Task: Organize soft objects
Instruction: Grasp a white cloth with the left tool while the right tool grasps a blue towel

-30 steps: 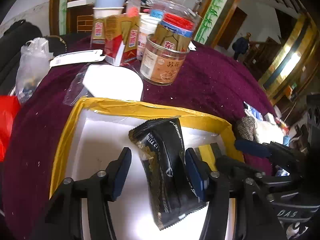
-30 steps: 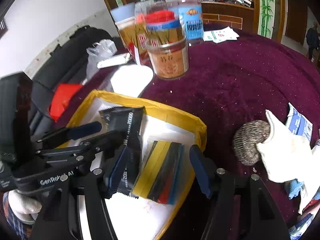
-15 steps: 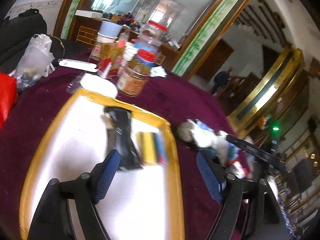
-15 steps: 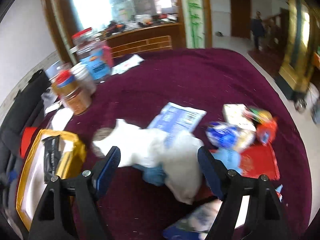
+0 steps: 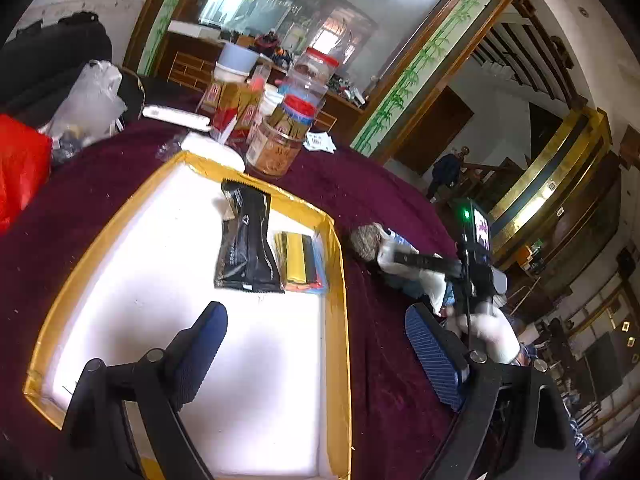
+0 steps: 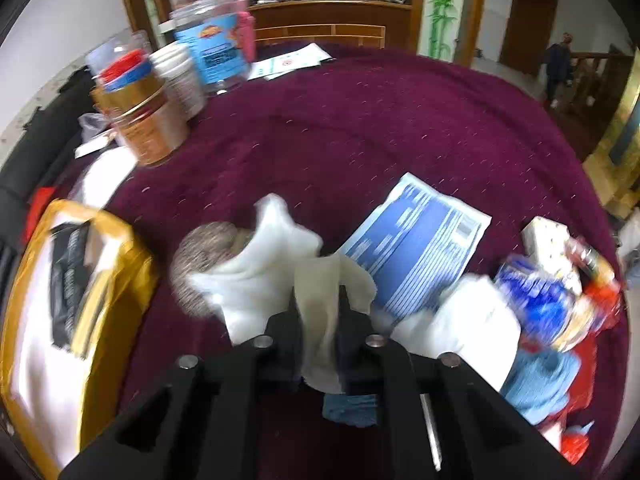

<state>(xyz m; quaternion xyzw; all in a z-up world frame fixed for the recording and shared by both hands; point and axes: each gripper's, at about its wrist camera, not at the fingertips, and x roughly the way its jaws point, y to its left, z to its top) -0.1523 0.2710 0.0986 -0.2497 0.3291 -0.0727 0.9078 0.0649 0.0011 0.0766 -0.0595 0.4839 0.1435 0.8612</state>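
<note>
A yellow-rimmed white tray (image 5: pixel 336 280) holds a black foil pouch (image 5: pixel 246 240) and a yellow-and-black packet (image 5: pixel 298 262). My left gripper (image 5: pixel 316 348) is open and empty above the tray's near right part. My right gripper (image 6: pixel 320 320) is shut on a white cloth (image 6: pixel 320 312), right of the tray (image 6: pixel 132 248). A speckled grey-brown soft ball (image 6: pixel 200 252) lies against a second white cloth (image 6: pixel 260 276). In the left wrist view the right gripper (image 5: pixel 460 280) sits over the ball (image 5: pixel 366 240).
Jars (image 5: pixel 280 144) and boxes (image 5: pixel 230 108) stand behind the tray. A blue printed packet (image 6: pixel 416 240), white cloths (image 6: pixel 472 320), blue cloths (image 6: pixel 540 376) and snack packs (image 6: pixel 560 280) lie on the maroon tablecloth (image 6: pixel 360 120). A red bag (image 5: pixel 20 160) is at the left.
Both grippers drew back from the tray, leaving the black pouch and yellow packet in it. The right gripper swung to the pile and shut on a white cloth.
</note>
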